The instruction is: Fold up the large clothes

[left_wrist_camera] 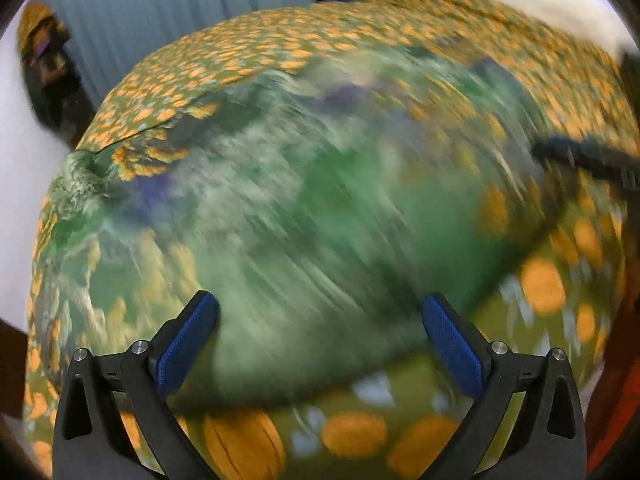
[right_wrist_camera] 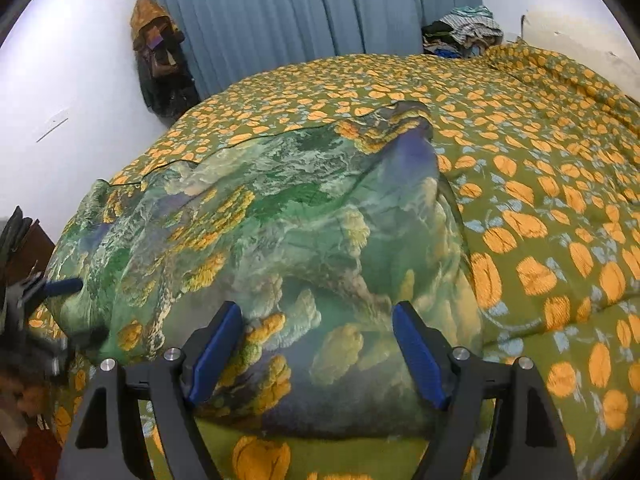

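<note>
**Both grippers open above the green printed garment on the bed**

The green printed garment point(right_wrist_camera: 288, 216) is seen spread on the bedspread point(right_wrist_camera: 540, 208), which is olive with orange blossoms. The cloth lies mostly flat with soft ridges; a blue-violet patch shows near its far edge, where the fabric is bunched into a small peak.

The right gripper point(right_wrist_camera: 318, 346) is seen over the near edge of the garment with its jaws standing wide apart. The blue pads point(right_wrist_camera: 418, 356) are clear of the cloth on either side; nothing is pinched between them. Whether the fingertips graze the fabric below cannot be told.

The left gripper point(left_wrist_camera: 320, 340) is likewise spread wide, nothing clamped between its blue pads point(left_wrist_camera: 452, 344). Its view is heavily smeared, so the garment point(left_wrist_camera: 320, 200) appears only as streaked green, and contact with it cannot be judged. In the right wrist view the left gripper point(right_wrist_camera: 52, 292) is seen at the left border, blurred, beside the garment's left edge.

A blue curtain point(right_wrist_camera: 300, 8) hangs behind the bed, with a pile of clothes point(right_wrist_camera: 464, 32) at the far corner.
</note>
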